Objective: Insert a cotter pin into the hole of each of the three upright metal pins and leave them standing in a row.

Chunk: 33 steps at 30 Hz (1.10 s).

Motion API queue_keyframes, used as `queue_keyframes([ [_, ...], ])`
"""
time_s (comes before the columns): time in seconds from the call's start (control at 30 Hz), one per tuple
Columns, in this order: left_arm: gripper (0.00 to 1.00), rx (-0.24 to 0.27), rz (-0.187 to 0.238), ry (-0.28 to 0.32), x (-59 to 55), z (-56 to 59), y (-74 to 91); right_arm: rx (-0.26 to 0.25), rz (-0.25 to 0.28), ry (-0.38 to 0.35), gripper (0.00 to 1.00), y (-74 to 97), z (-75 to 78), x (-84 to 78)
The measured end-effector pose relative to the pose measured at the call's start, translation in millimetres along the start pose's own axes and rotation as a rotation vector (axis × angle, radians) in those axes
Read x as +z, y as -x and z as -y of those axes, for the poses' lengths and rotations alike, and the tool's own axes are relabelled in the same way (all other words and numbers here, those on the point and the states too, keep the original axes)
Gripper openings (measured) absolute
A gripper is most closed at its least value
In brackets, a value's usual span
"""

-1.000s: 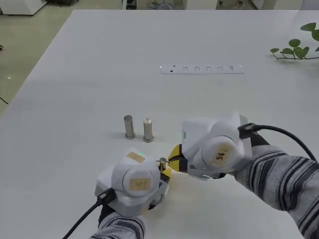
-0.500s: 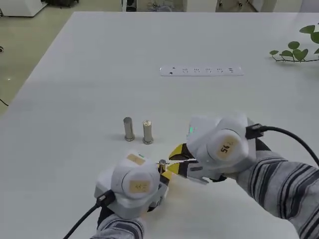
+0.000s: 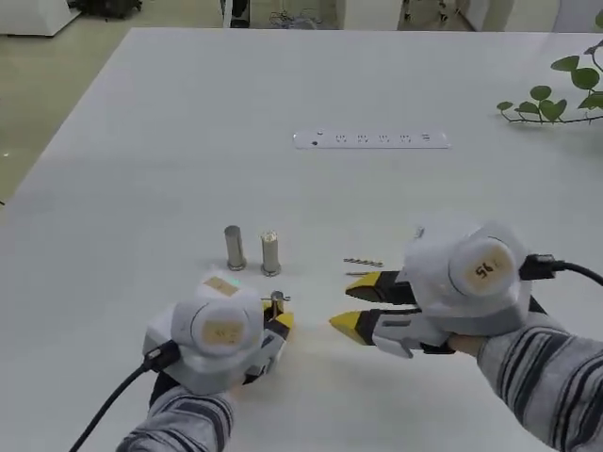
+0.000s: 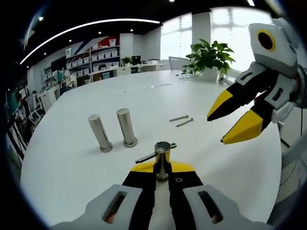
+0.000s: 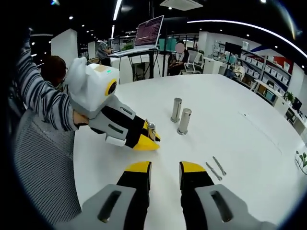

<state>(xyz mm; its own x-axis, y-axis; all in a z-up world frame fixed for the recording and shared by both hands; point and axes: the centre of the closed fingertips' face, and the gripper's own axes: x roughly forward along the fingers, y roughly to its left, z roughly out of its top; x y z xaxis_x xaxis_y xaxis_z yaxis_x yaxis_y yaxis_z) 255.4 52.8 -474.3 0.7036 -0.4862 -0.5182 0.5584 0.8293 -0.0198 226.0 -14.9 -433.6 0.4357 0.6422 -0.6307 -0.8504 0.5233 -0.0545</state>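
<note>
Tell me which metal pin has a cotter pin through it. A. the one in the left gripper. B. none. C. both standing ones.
A: a cotter pin crosses the top of the metal pin clamped in the left gripper; the two standing pins look bare.

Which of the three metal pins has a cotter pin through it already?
The metal pin clamped in the left claw; a cotter pin crosses its top. The two standing pins on the table are bare.

White yellow-tipped left tool [image 3: 279, 322] and right tool [image 3: 341, 307], black cables [image 3: 111, 416], striped sleeves [image 3: 539, 369].
</note>
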Motion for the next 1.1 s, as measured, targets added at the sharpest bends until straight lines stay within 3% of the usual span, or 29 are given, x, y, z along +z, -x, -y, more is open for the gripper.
queue_keyframes([
  [0.33,0.05,0.062,0.006,0.029,3.2,-42.0,5.4,-0.023,0.044,-0.090,0.24,5.1,-0.2,-5.3],
  [0.57,0.05,0.077,0.017,0.036,5.6,-62.8,6.3,-0.030,0.059,-0.128,0.28,5.3,0.4,-6.7],
  [0.7,0.05,0.077,0.011,0.031,3.5,-69.0,5.5,-0.037,0.063,-0.158,0.29,4.6,1.5,-8.6],
  [1.0,0.05,0.060,-0.011,0.005,-2.3,-70.9,4.8,-0.037,0.062,-0.188,0.29,2.8,1.2,-12.4],
  [1.1,0.05,0.057,-0.038,0.014,-10.6,-69.4,3.8,-0.038,0.059,-0.190,0.28,2.5,1.7,-13.4],
])
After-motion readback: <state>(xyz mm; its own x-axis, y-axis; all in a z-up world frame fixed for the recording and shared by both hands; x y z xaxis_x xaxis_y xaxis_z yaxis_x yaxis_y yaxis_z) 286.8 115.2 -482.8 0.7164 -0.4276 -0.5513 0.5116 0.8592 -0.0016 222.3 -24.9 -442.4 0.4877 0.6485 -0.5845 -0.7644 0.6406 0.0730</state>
